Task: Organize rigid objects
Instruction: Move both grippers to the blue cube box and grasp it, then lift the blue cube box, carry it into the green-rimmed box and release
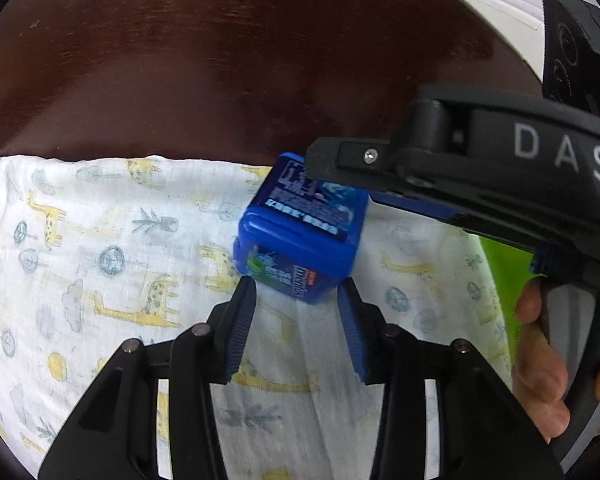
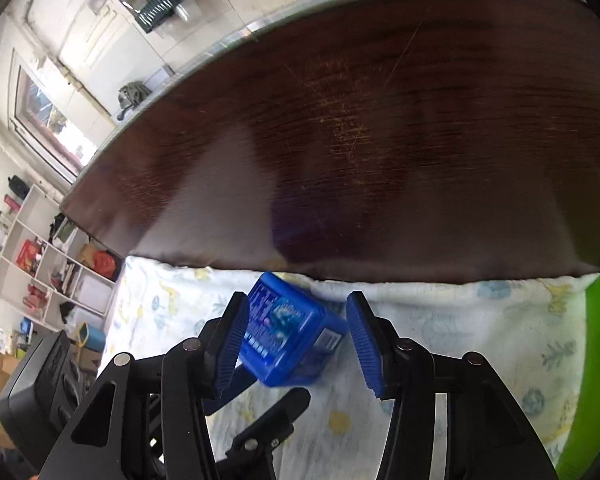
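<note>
Blue box: one blue plastic box [image 1: 300,232] with a printed label, lying on the patterned cloth near the cloth's far edge, where the bare wood begins.
Box attitude: tilted, one corner raised; in the left wrist view its long axis runs from upper left to lower right, printed top face turned up and toward the camera. Blurred in both views.
Count: one box, one cloth, two tongs, one hand in view.
Cloth: white muslin cloth [image 1: 100,240] printed with yellow giraffes and grey-blue trees, covering the near part of the worktop.
Worktop: dark brown wooden worktop [image 2: 360,120], scratched, bare beyond the cloth's far edge.
Left tongs: left tongs [image 1: 296,292] partly open, blue ribbed pads on either side of the box's near corner; I cannot tell whether they touch it.
Right tongs: right tongs [image 2: 296,328] partly open, the box between the pads, close against the left pad and clear of the right one. In the left wrist view one of its fingers crosses above the box's far end.
Left wrist view only: a person's hand [image 1: 540,360] on the right tongs' handle, and a green object [image 1: 504,276] at the cloth's right edge.
Right wrist view only: white shelves [image 2: 52,264] with clutter and a window, beyond the worktop's left edge.
</note>
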Demonstrator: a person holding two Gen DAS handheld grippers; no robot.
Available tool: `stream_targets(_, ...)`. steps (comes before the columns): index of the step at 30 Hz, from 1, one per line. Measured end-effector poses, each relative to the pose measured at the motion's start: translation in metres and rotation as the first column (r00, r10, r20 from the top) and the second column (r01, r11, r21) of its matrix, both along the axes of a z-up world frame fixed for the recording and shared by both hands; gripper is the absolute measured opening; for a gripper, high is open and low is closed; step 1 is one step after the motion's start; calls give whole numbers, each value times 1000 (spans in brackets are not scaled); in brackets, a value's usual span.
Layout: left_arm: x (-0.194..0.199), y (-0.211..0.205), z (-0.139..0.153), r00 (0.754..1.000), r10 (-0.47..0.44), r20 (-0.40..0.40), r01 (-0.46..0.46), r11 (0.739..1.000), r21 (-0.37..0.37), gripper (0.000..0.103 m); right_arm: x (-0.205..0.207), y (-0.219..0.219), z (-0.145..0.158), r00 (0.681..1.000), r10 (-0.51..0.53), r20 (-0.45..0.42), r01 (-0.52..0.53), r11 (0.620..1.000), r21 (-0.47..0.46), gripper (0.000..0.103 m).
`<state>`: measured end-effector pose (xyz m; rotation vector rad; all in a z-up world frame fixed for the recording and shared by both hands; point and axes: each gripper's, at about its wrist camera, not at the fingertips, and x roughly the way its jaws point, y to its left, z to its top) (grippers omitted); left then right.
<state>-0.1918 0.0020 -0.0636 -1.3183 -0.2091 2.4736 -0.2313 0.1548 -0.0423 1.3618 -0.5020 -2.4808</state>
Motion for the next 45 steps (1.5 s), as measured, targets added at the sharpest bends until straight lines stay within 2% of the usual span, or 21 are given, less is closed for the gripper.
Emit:
stream_targets(4, -2, -19, -4, 999, 26, 21, -26, 1000, 2, 42, -5, -1, -12, 999, 34, 39, -32, 998, -47, 53)
stream_targets(9, 4, -52, 2, 995, 93, -25, -94, 994, -54, 39, 13, -5, -18, 991, 108, 74, -100, 989, -109, 52)
stream_targets(11, 6, -55, 6, 997, 71, -33, -72, 997, -36, 39, 21, -8, -14, 988, 142, 56, -135, 984, -114, 52)
stream_targets(14, 9, -46, 12, 998, 4, -68, -6, 1000, -30, 39, 28, -5, -5, 995, 95, 16, -93, 993, -73, 52)
stream_targets(17, 6, -28, 10, 994, -76, -74, 74, 997, -30, 39, 16, -3, -7, 996, 72, 48, -66, 991, -115, 53)
stream_targets(20, -4, -17, 4, 994, -82, -70, 78, 995, -64, 39, 12, -16, -10, 993, 101, 67, -93, 989, -115, 52)
stream_targets(22, -9, -15, 4, 993, -88, -76, 83, 994, -73, 42, 9, -25, -16, 990, 96, 105, -88, 993, -84, 50)
stream_targets(24, -11, -17, 5, 993, -97, -68, 94, 994, -52, 42, 8, -31, -14, 993, 81, 92, -76, 996, -54, 50)
stream_targets(28, -1, -16, 14, 991, -98, -88, 93, 994, -59, 42, 17, -39, -4, 995, 81, 59, -82, 997, 1, 50)
stream_targets(32, 14, -9, 32, 984, -108, -143, 93, 990, -104, 42, 29, -41, 7, 996, 74, 44, -75, 997, 24, 50)
stream_targets(37, 29, -1, 51, 977, -135, -166, 118, 987, -105, 42, 41, -39, 14, 997, 66, 37, -66, 998, -12, 50)
stream_targets(45, 56, 14, 87, 948, -203, -247, 176, 976, -127, 42, 77, -21, 51, 997, 31, -67, -30, 1000, 7, 50)
